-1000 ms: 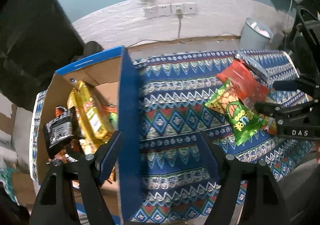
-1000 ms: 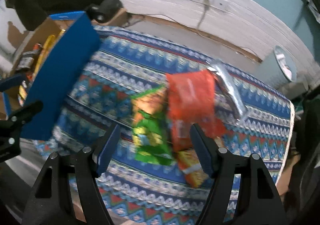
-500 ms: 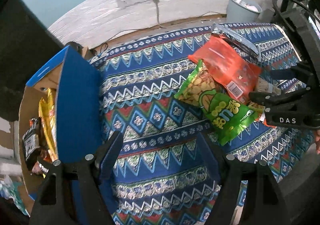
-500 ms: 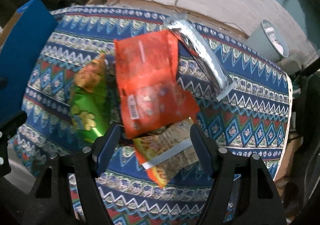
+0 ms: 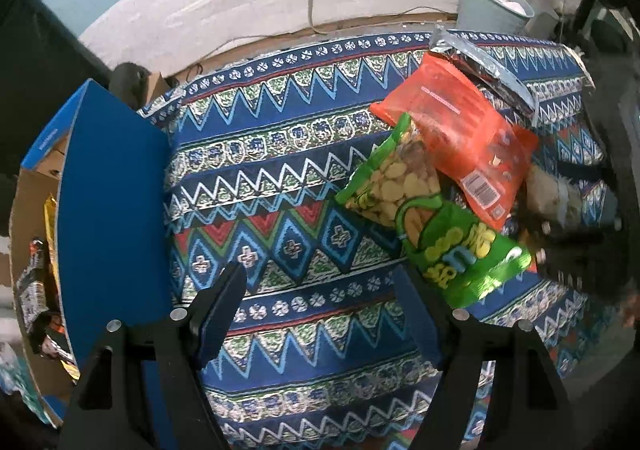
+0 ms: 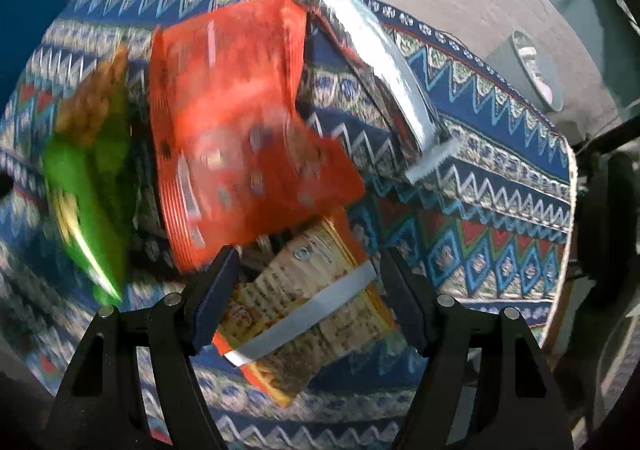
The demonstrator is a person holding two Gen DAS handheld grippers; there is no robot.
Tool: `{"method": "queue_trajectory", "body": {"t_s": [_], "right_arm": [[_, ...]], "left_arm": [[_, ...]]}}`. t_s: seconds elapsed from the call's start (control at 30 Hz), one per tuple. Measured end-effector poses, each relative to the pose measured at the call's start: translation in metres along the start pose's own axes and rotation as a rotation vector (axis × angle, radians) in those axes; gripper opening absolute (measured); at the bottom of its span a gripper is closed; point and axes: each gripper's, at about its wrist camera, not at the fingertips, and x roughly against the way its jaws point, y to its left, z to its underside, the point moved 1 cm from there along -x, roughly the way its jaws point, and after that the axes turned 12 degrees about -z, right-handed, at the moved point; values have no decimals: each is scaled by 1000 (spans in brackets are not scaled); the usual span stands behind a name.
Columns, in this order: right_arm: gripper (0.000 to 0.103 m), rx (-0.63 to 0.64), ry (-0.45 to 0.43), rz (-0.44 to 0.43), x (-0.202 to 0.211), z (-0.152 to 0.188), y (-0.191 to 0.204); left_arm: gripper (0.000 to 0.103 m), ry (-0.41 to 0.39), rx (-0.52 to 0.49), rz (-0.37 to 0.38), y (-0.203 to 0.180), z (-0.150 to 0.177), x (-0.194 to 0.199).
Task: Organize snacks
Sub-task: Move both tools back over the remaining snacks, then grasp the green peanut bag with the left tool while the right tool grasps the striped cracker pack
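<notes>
**Left wrist view: two spread grippers over the snack pile**

Left wrist shows the blue cardboard box (image 5: 108,210) at far left, already holding packets. The left gripper (image 5: 320,290) has fingers spread, empty, above the patterned desk (image 5: 280,154). Rightward lie the green bag (image 5: 432,222), the orange bag (image 5: 460,134) and the silver packet (image 5: 484,66). The right gripper (image 6: 308,278), fingers spread, straddles the yellow packet (image 6: 308,290); best to close squarely across its width, clear of the overlapping orange bag.

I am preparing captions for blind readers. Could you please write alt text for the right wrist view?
The open right gripper hangs over a yellow snack packet lying between its fingers on a patterned tablecloth. An orange bag partly covers that packet, with a green bag to its left and a silver packet behind; the picture is blurred.
</notes>
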Motion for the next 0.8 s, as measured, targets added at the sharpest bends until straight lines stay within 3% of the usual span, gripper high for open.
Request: {"method": "queue_trajectory", "body": {"t_s": [0.23, 0.5, 0.67, 0.8], "right_arm": [[73, -77, 6, -19, 7, 36, -24], [74, -327, -120, -204, 33, 59, -65], [75, -465, -138, -255, 30, 76, -88], [76, -502, -152, -261, 27, 87, -94]], "left_arm": [[78, 46, 51, 71, -14, -12, 0], [79, 76, 131, 112, -26, -31, -4], [81, 97, 162, 112, -34, -44, -20], [81, 121, 162, 114, -40, -48, -32]]}}
